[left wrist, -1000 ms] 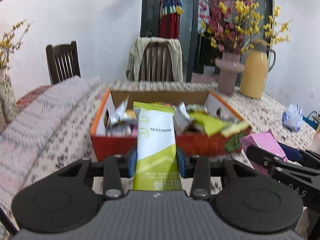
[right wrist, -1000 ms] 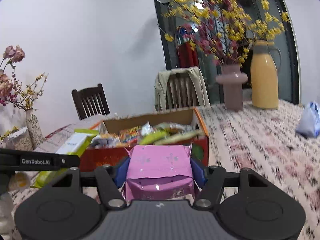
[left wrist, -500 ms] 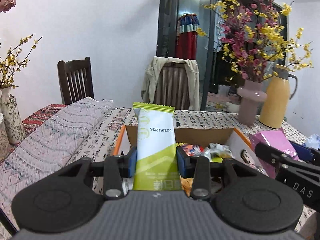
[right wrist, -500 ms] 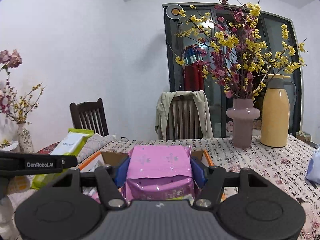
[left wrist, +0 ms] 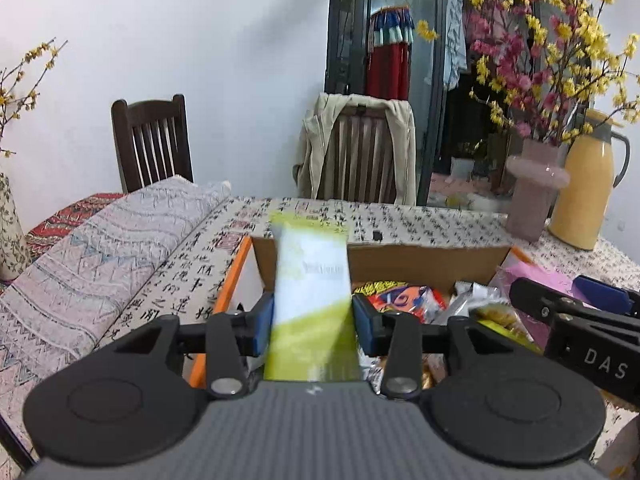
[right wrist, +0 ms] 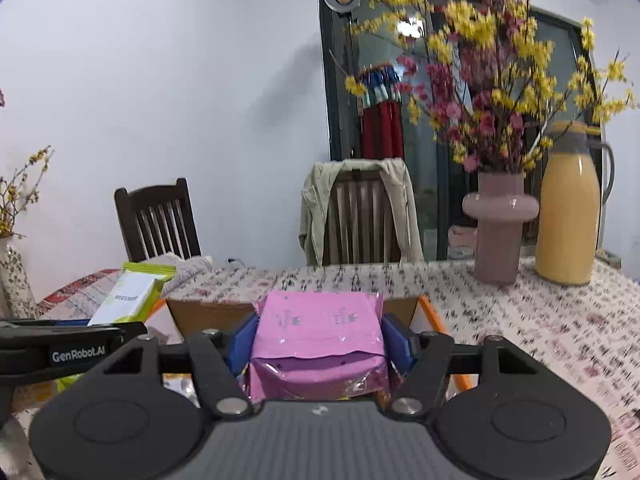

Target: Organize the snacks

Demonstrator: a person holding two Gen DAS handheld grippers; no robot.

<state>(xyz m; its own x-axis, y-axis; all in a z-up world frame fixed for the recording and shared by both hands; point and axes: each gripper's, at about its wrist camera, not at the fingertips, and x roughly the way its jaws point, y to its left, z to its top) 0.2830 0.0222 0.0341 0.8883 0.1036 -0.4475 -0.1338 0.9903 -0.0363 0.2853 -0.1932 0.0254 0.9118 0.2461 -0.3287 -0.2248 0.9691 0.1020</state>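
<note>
While both tongs open, left (left wrist: 313, 322) brackets blurred green packet (left wrist: 312, 300); right (right wrist: 320, 340) brackets pink packet (right wrist: 320, 332).

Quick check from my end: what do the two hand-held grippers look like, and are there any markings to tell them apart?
Both look the same: matte black linkage arms with round silver pivot pins, blue pads inside the fingers, and a ribbed grey body with two round black discs. The left hand-held gripper reads "GenRobot.AI" on its side, the right hand-held gripper "DAS". No cables or sleeves show.
</note>
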